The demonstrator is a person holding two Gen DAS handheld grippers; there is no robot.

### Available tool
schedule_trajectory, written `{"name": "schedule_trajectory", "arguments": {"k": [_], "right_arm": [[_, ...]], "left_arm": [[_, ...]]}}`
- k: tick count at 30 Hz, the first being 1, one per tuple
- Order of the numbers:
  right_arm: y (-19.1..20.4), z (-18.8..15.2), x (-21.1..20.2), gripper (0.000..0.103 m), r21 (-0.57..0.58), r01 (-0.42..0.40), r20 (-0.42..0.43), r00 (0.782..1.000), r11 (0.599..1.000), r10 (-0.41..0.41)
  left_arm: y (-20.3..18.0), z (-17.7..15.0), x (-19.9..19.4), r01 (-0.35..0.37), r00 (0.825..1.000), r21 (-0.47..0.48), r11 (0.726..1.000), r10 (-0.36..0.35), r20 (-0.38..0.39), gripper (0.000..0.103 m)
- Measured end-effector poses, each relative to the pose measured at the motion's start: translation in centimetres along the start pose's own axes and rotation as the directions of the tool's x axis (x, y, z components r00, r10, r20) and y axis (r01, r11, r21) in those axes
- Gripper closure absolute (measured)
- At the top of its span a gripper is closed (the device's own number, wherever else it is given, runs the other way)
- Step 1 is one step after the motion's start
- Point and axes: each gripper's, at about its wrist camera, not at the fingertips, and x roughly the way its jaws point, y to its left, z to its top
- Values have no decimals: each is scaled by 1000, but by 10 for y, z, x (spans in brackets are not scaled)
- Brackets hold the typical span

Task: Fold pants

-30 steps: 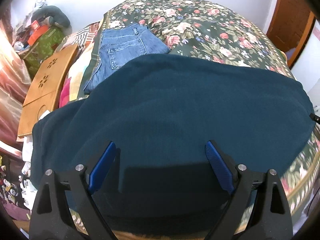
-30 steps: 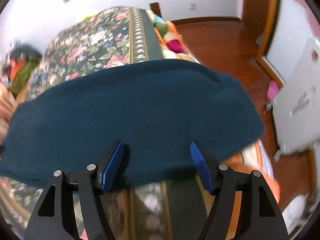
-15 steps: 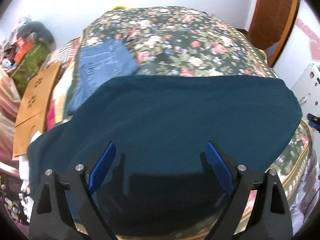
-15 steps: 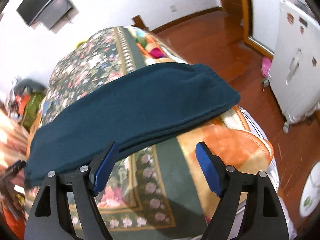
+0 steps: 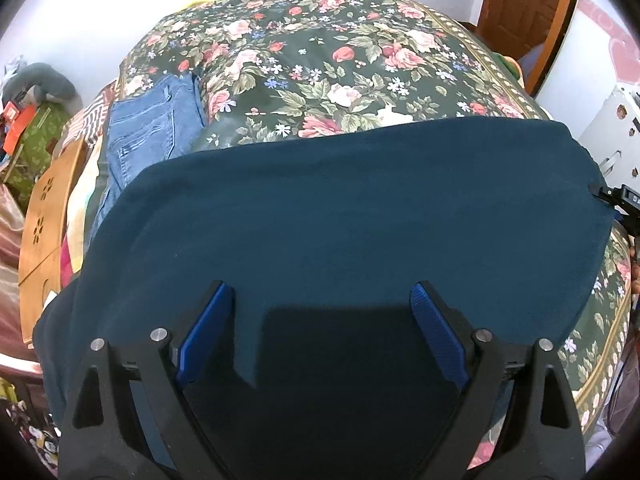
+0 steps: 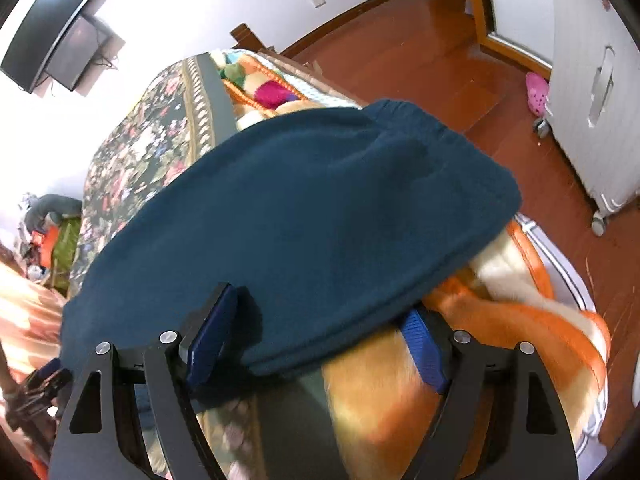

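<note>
Dark teal pants [image 5: 340, 216], soft fleece, folded lengthwise, lying flat across floral bedspread [image 5: 320, 60], elastic waistband at bed's edge.

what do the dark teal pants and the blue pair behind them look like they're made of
Teal pants: probably fleece or soft knit; matte, faintly fuzzy surface, thick rounded edges. Blue pair: looks like denim; faded blue wash, visible stitched seams and a pocket.

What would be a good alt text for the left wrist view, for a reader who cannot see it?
Dark teal pants lie spread across a floral bedspread, with the left gripper above them, jaws open and holding nothing. Folded blue jeans lie further back on the left.
</note>
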Motion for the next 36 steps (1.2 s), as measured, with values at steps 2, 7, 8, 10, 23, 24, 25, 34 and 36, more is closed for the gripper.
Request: {"name": "schedule_trajectory", "arguments": {"k": [2,7,8,10,23,24,25,34,36], "right_arm": [[-7,5,-2,47,32,-18,14,1000,999,18],[-4,18,-13,81,12,-8,66,998,1000,7],[1,20,-17,82,-13,6,80,997,1000,-5],[12,23,-28,84,-44,17,120,993,999,-12],[172,33,-116,90,-407,-111,280,930,907,239],[190,27,-117,91,-443,-130,270,924,887,270],[209,20,-117,91,-479,-152,252,920,865,301],[321,-70,-57,91,-675,-291,-33,930,678,367],[331,-99,-29,91,-691,-319,-124,937,649,328]], "left_arm": [[1,2,2,2,1000,-9,1000,-2,0,11],[6,2,-1,6,1000,-33,999,-6,9,11],[8,2,-2,5,1000,-39,999,-5,12,11],[11,1,-6,6,1000,-54,999,-4,23,11],[64,-16,-68,20,988,-173,985,7,157,11],[71,-20,-74,18,986,-184,983,13,167,11],[79,-24,-80,14,984,-196,980,22,177,11],[132,-64,-101,-25,980,-274,961,78,185,11],[142,-74,-102,-22,981,-294,955,77,177,11]]}}
